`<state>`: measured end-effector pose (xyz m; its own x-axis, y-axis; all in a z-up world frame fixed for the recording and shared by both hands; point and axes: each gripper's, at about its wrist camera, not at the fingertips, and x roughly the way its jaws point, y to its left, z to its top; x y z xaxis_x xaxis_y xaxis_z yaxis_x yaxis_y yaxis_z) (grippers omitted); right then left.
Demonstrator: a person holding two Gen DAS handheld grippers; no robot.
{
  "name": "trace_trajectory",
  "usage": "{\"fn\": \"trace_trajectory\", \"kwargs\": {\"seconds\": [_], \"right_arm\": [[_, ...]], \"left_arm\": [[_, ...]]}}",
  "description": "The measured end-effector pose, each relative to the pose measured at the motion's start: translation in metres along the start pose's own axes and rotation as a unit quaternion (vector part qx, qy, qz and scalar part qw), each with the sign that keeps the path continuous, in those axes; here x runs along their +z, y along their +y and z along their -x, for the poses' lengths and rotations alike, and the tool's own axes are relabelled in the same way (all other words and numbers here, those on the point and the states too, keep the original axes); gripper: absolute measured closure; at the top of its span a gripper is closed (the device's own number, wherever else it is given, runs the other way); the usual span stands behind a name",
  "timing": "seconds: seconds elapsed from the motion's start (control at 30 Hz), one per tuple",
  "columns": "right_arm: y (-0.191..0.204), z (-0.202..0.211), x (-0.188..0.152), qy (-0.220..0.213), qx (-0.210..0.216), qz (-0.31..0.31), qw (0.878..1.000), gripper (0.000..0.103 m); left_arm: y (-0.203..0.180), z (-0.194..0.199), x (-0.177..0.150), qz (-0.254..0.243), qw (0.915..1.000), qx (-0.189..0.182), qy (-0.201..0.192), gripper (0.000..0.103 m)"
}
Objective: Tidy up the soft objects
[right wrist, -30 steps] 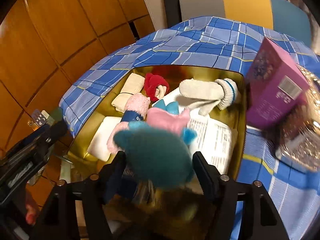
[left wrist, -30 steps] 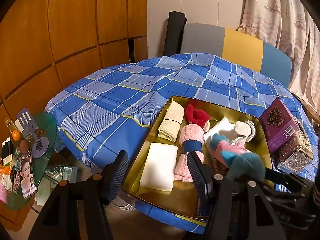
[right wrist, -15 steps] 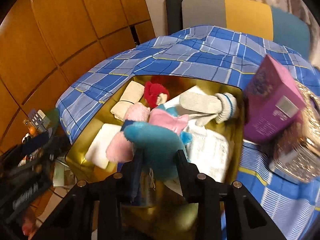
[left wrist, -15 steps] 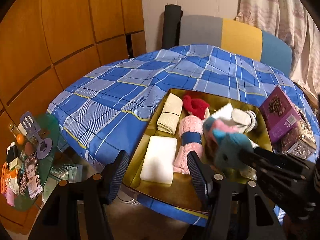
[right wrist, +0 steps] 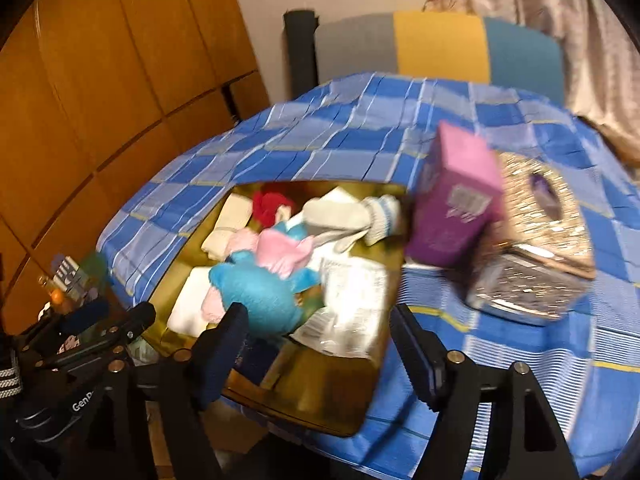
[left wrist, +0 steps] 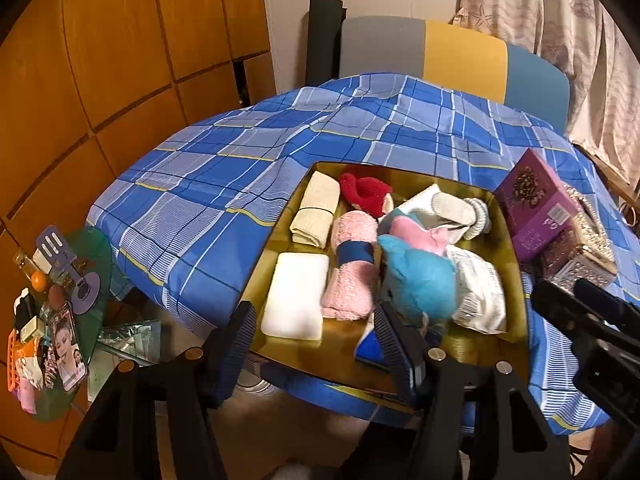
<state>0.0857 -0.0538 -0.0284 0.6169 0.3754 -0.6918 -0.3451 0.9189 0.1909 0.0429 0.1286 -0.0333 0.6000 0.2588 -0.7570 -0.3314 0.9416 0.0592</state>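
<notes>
Gold tray (left wrist: 516, 264): shiny metal look, smooth, reflective walls and floor. Blue plush toy (left wrist: 420, 280): fuzzy matt fleece, with a pink plush part. Pink towel roll (left wrist: 352, 268): fluffy terry cloth, smooth dark blue band around it. Cream cloth (left wrist: 316, 214), far left in tray: ribbed knit, matt. White pad (left wrist: 294, 296), near left: smooth, matt, foam-like. Red item (left wrist: 366, 196): fuzzy cloth. Grey sock (left wrist: 456, 210): knit, ribbed cuff. White packet (left wrist: 478, 296): crinkled glossy plastic. Tablecloth (left wrist: 224, 184): thin woven checked cloth, matt, creased. Purple box (left wrist: 536, 208): printed cardboard, slight sheen. Glittery box (right wrist: 532, 248), right: sparkly, rough sequin-like finish. Wall panels (left wrist: 100, 60), left: varnished wood, semi-gloss. Gripper fingers (left wrist: 394, 352): matt black plastic, ribbed blue pads.
</notes>
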Motion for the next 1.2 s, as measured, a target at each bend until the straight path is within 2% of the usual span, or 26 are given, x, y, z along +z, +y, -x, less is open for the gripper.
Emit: {"fn": "trace_trajectory", "kwargs": {"seconds": [0.1, 0.17, 0.4, 0.53, 0.7, 0.83, 1.2], "right_arm": [[0.003, 0.016, -0.003, -0.020, -0.030, 0.006, 0.999, 0.015], [0.006, 0.024, -0.007, -0.028, -0.050, 0.009, 0.998, 0.013], [0.008, 0.041, -0.018, -0.032, -0.065, -0.004, 0.997, 0.012], [0.013, 0.055, -0.021, -0.051, -0.083, -0.007, 0.995, 0.002], [0.017, 0.067, -0.022, -0.059, -0.098, -0.008, 0.993, 0.001], [0.016, 0.067, -0.023, -0.055, -0.127, -0.004, 0.990, 0.001], [0.013, 0.069, -0.023, -0.051, -0.138, -0.008, 0.989, 0.001]], "left_arm": [[-0.003, 0.008, -0.001, -0.001, 1.0000, -0.008, -0.003, 0.041], [-0.003, 0.012, -0.003, 0.000, 0.9999, -0.011, -0.002, 0.041], [-0.007, 0.029, -0.011, -0.007, 0.9998, -0.019, -0.001, 0.041], [-0.005, 0.044, -0.014, -0.005, 0.9996, -0.024, -0.010, 0.041], [-0.003, 0.062, -0.016, -0.006, 0.9992, -0.031, -0.025, 0.041], [-0.002, 0.070, -0.017, -0.006, 0.9988, -0.038, -0.029, 0.041], [-0.002, 0.070, -0.017, -0.006, 0.9989, -0.038, -0.026, 0.041]]}}
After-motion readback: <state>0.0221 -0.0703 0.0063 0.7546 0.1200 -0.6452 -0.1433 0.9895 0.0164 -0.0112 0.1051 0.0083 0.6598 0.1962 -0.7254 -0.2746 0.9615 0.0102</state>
